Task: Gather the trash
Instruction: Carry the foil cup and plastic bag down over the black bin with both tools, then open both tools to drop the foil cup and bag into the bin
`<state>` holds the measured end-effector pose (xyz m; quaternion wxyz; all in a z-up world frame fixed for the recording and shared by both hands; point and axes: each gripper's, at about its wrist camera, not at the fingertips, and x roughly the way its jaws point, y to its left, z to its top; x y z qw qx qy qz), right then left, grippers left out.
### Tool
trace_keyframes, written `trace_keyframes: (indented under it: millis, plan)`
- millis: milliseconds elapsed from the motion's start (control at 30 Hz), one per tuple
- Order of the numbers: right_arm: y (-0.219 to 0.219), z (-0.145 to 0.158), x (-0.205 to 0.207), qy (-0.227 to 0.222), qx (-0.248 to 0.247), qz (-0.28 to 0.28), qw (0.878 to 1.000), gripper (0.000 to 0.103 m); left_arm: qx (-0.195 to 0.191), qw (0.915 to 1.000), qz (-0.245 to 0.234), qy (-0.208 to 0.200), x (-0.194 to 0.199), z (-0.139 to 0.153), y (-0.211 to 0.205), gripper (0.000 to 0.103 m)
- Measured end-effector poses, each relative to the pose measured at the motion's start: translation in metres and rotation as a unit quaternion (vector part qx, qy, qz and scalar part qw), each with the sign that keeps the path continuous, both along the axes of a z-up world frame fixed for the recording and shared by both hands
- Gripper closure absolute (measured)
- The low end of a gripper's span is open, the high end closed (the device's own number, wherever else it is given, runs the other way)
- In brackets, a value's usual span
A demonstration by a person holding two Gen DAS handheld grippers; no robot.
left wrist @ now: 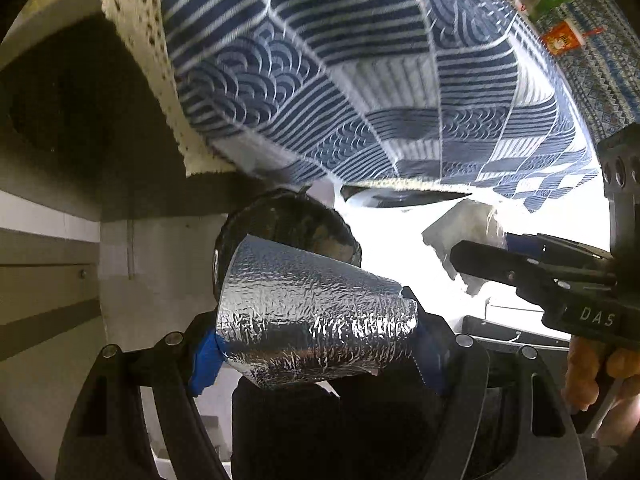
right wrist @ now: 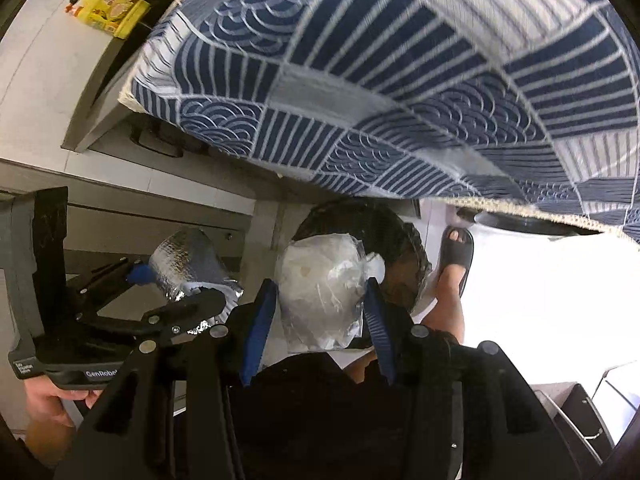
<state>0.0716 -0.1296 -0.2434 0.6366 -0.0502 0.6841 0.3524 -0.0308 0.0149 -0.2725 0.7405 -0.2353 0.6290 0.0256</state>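
My left gripper [left wrist: 320, 344] is shut on a silver foil wrapper [left wrist: 312, 316], held above a black-lined trash bin [left wrist: 304, 220]. My right gripper [right wrist: 320, 320] is shut on a crumpled clear plastic bag [right wrist: 320, 280], held over the same bin [right wrist: 400, 240]. The right gripper also shows in the left wrist view [left wrist: 520, 264] with the plastic bag [left wrist: 460, 232], to the right of the foil. The left gripper [right wrist: 176, 300] with the foil wrapper [right wrist: 188, 264] shows in the right wrist view, to the left of the bag.
A blue-and-white patterned tablecloth [left wrist: 340, 80] hangs over the table edge above the bin, also in the right wrist view [right wrist: 400, 80]. A sandalled foot [right wrist: 456, 256] stands right of the bin. Packets [left wrist: 560, 36] lie on the table. A yellow packet [right wrist: 112, 8] lies at the far left.
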Motion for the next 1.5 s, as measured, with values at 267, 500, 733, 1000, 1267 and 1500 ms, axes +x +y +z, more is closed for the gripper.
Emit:
trace_keyframes:
  millis: [267, 500, 733, 1000, 1267, 1500]
  plan:
    - [-0.004, -0.014, -0.002, 0.024, -0.004, -0.006, 1.000, 0.057, -0.008, 0.9997, -0.001, 0.024, -0.007, -0.020, -0.002, 0.028]
    - [-0.003, -0.010, 0.000, 0.009, 0.000, -0.008, 1.000, 0.056, -0.010, 0.9996, -0.006, 0.025, -0.004, -0.018, -0.005, 0.027]
    - [-0.004, -0.003, 0.003, 0.006, 0.009, -0.021, 1.000, 0.036, -0.009, 0.9991, -0.022, 0.034, 0.004, -0.018, -0.009, 0.018]
    - [-0.006, 0.001, 0.010, 0.000, 0.011, -0.031, 0.999, 0.036, -0.001, 0.9992, -0.016, 0.037, 0.005, -0.019, -0.006, 0.010]
    - [-0.007, 0.005, 0.011, 0.000, 0.015, -0.034, 0.999, 0.036, -0.014, 0.9996, 0.000, 0.024, 0.003, -0.014, -0.002, 0.010]
    - [-0.009, 0.020, 0.015, -0.013, 0.028, -0.039, 0.999, 0.036, 0.003, 0.9999, 0.010, 0.004, 0.008, 0.002, 0.002, 0.010]
